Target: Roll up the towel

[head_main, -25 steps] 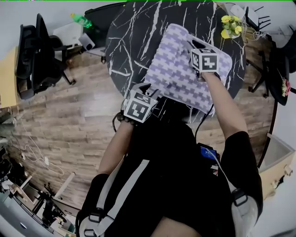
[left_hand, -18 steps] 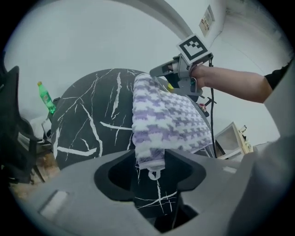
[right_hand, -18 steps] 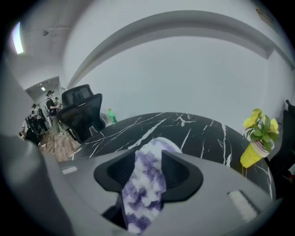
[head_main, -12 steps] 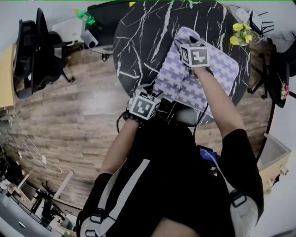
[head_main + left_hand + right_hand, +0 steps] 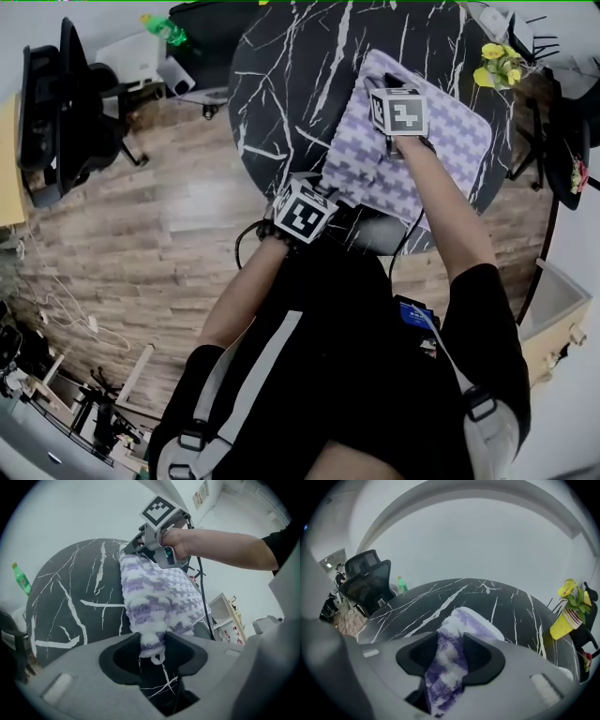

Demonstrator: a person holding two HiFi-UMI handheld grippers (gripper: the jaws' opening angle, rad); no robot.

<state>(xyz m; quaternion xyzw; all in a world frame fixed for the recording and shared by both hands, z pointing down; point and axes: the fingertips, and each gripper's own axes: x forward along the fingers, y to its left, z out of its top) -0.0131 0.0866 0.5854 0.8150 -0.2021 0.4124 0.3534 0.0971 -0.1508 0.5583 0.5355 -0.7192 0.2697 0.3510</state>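
A purple and white houndstooth towel (image 5: 441,155) lies on the round black marble table (image 5: 281,84). My left gripper (image 5: 328,192) sits at the towel's near left corner. In the left gripper view that corner (image 5: 152,641) is pinched between the jaws, which have just been closing. My right gripper (image 5: 382,84) is at the far left corner, and the left gripper view shows it (image 5: 130,548) gripping that far end. Its jaws have also just been closing, with a fold of towel (image 5: 445,667) squeezed between them. The left edge is bunched between the two grippers.
A yellow flower pot (image 5: 502,64) stands at the table's far right edge, beyond the towel. A green bottle (image 5: 164,28) and a black office chair (image 5: 66,103) are off the table to the left, above the wooden floor (image 5: 141,244). A pale cabinet (image 5: 558,328) stands at the right.
The right gripper has moved left along the towel's far part to its far left corner. The left gripper has come down onto the near left corner.
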